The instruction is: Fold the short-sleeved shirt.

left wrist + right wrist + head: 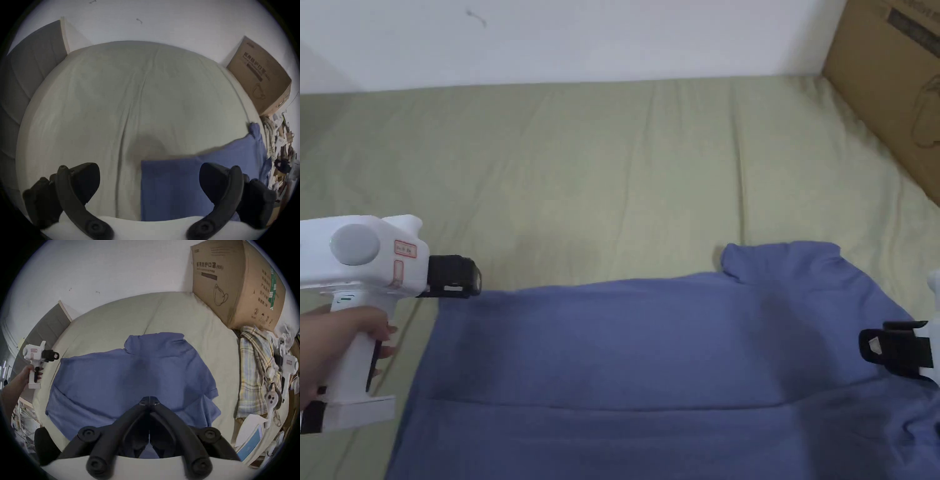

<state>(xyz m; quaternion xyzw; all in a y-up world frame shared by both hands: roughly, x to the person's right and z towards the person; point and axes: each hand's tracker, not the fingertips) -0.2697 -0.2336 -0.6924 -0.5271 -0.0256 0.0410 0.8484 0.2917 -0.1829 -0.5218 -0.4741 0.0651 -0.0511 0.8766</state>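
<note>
Head view: the blue short-sleeved shirt [650, 350] lies spread flat on the pale green bed sheet [600, 169], its collar [778, 256] pointing toward the cardboard box [894, 81]. The left tongs [464, 275] hover at the shirt's corner farthest from the box, just above the cloth; from here I cannot tell how far they gape. The right tongs [878, 347] sit over the shirt near the box-side sleeve.

Left gripper view: the left tongs [149, 180] stand wide, nothing between them. The shirt's straight corner [170, 186] lies below the gap, with bare sheet on the side away from the box.

Right gripper view: the right tongs [149, 400] are closed tip to tip over the shirt [129, 378]; whether they pinch any cloth I cannot tell. A sleeve [209, 391] spreads on the box side, beside a plaid cloth [256, 366].

The shirt looks thin, light and limp, so it will likely sag and crease when lifted. A hem corner or shoulder seam, where the cloth is doubled, seems the surest hold; a single pinch mid-panel would probably bunch the fabric.
</note>
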